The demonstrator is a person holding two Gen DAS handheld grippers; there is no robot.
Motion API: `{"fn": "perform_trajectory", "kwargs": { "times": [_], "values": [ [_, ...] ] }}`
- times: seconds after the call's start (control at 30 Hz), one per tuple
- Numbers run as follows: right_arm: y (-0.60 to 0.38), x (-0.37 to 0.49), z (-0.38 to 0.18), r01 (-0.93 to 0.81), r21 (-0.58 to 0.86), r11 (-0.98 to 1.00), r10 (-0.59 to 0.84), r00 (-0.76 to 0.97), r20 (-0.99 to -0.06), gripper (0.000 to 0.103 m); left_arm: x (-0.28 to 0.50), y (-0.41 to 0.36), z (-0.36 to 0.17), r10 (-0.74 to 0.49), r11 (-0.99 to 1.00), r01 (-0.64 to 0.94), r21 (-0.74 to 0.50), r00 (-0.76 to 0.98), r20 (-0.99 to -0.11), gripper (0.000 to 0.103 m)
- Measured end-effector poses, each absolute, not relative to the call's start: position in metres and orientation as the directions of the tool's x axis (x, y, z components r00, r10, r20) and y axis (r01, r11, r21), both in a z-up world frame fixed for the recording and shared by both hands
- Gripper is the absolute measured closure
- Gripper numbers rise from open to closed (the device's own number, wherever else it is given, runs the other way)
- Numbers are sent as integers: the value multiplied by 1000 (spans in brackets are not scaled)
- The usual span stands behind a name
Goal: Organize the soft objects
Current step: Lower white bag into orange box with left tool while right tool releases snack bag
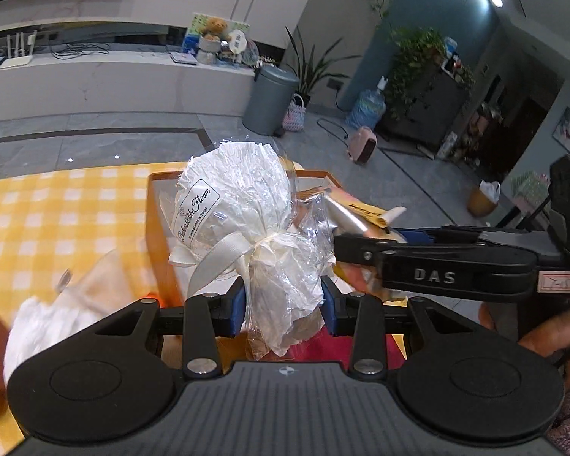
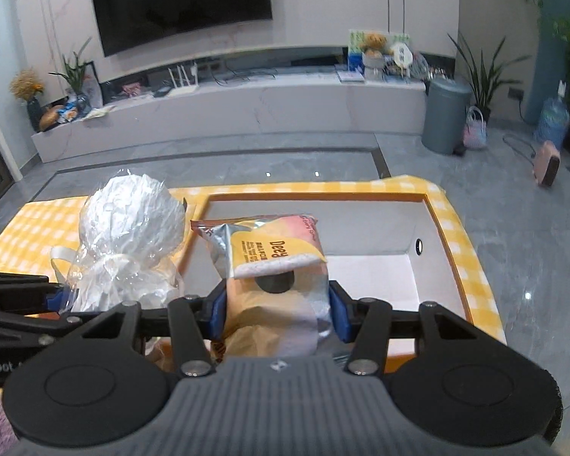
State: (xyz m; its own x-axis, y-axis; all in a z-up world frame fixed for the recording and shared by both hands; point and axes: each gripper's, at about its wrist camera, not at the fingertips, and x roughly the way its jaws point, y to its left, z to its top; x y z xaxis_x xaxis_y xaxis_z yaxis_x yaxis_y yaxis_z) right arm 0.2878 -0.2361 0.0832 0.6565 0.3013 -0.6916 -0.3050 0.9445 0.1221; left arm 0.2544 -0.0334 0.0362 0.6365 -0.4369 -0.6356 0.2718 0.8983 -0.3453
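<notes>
A white cellophane-wrapped bundle [image 1: 231, 205] tied with a cream ribbon is held by its neck in my left gripper [image 1: 283, 306], whose blue pads press on the wrap. The same bundle [image 2: 133, 224] appears left in the right wrist view. My right gripper [image 2: 277, 307] is shut on a silver, yellow and pink snack packet [image 2: 273, 250]. In the left wrist view that packet [image 1: 357, 212] sticks out from the right gripper [image 1: 345, 245]. Both hang over an orange-rimmed box [image 2: 433, 212] with a white inside, standing on the yellow checked tablecloth [image 2: 38, 220].
White soft items [image 1: 53, 315] lie blurred on the cloth [image 1: 57, 220] at lower left. A person's hand [image 1: 543, 326] holds the right gripper. Beyond the table lie grey floor, a grey bin [image 2: 444, 114], plants and a long white TV bench [image 2: 228, 110].
</notes>
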Motion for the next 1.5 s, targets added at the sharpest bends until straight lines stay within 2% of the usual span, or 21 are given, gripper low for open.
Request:
{"fn": "perform_trajectory", "kwargs": {
  "times": [0.3, 0.73, 0.87, 1.0, 1.23, 1.33, 1.4, 1.5],
  "values": [
    [-238, 365, 32, -283, 79, 956, 235, 574, -784, 51, 305, -47, 5, -427, 904, 280, -323, 572, -700, 59],
    [-230, 406, -31, -336, 66, 940, 203, 391, -898, 50, 331, -62, -31, -395, 914, 289, -286, 470, -789, 59],
    [-234, 411, -36, -322, 100, 941, 220, 359, -907, 51, 333, -61, -33, -384, 917, 293, -273, 456, -802, 58],
    [-241, 410, -23, -308, 87, 947, 209, 389, -897, 44, 330, -62, -31, -374, 919, 300, -257, 449, -812, 58],
    [-257, 393, -3, -250, 86, 964, 192, 435, -880, 40, 335, -68, -37, -364, 923, 281, -262, 422, -830, 55],
    [-261, 385, 0, -241, 76, 968, 179, 445, -878, 39, 334, -65, -36, -382, 919, 268, -288, 424, -821, 42],
    [-267, 384, 0, -238, 75, 968, 178, 449, -876, 39, 331, -63, -33, -403, 911, 275, -308, 431, -808, 29],
    [-269, 378, 4, -236, 76, 969, 179, 455, -872, 37, 326, -66, -24, -407, 908, 295, -299, 446, -797, 19]
  ]
}}
